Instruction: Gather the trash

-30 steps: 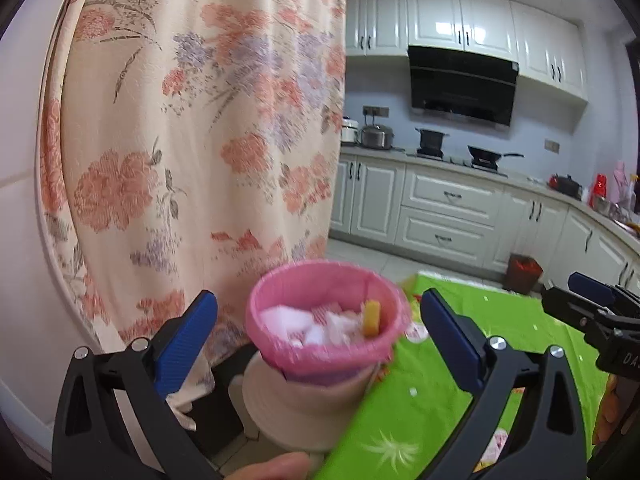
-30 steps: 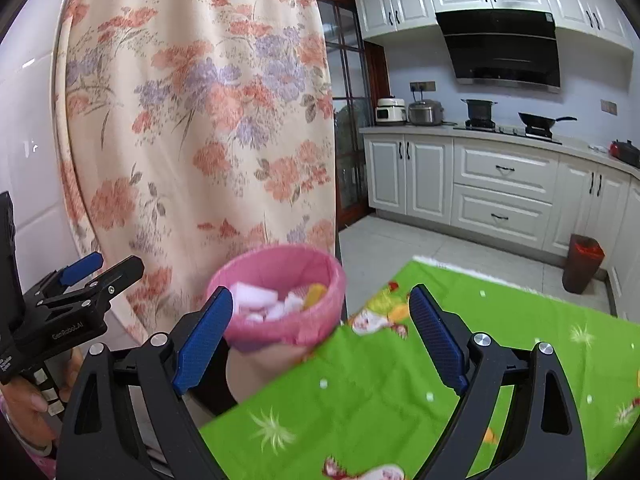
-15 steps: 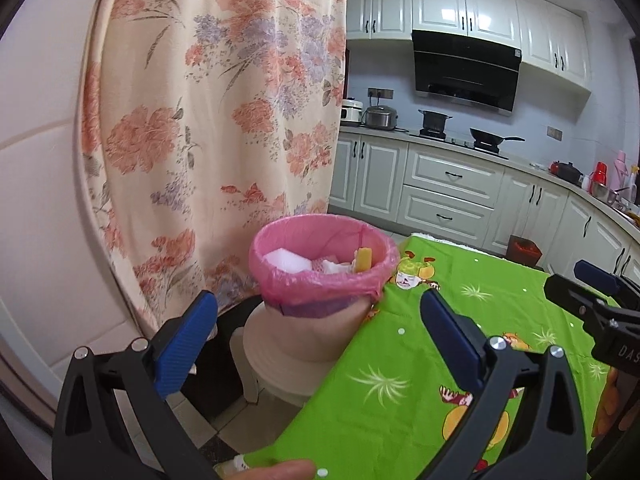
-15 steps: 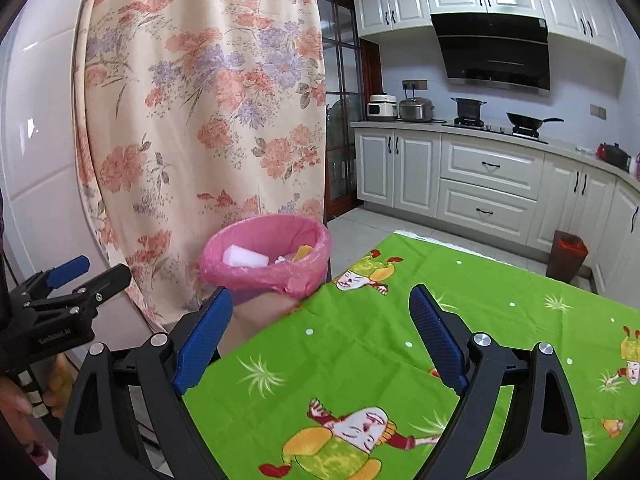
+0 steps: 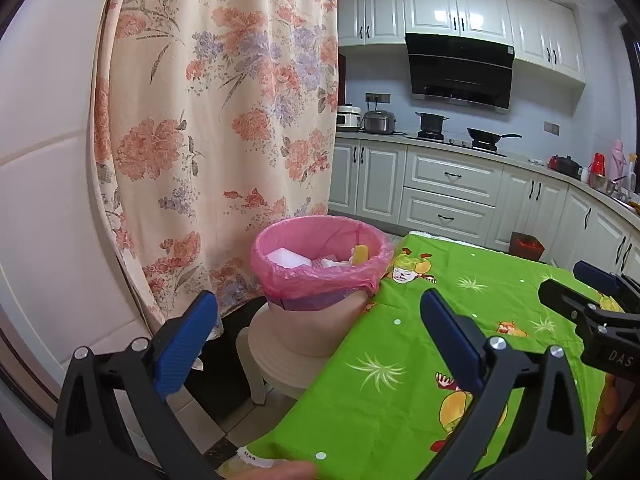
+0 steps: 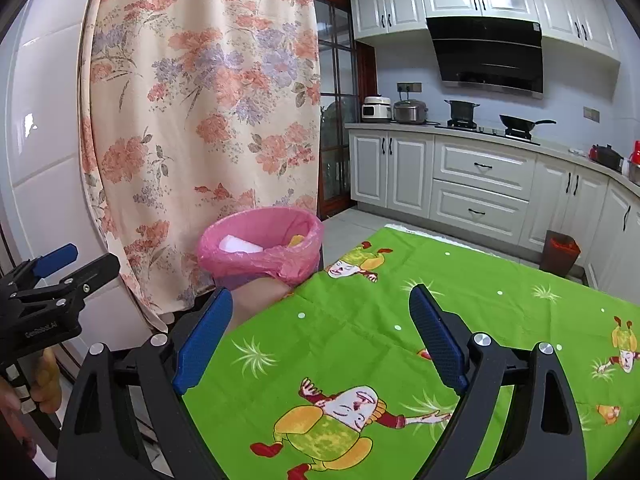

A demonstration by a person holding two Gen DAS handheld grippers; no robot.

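A small bin with a pink liner stands on a pale stool beside the table's far left corner. White scraps and a yellow piece lie inside it. My left gripper is open and empty, held back from the bin, and it also shows at the left edge of the right wrist view. My right gripper hangs open and empty over the green cartoon tablecloth, and its tip shows at the right of the left wrist view.
A floral curtain hangs behind the bin against a white wall. White kitchen cabinets with pots and a range hood line the back. A dark bin with red contents stands on the floor by the cabinets.
Both grippers have pulled back from the pink bin, which now looks smaller and farther. More of the green tablecloth has come into view.
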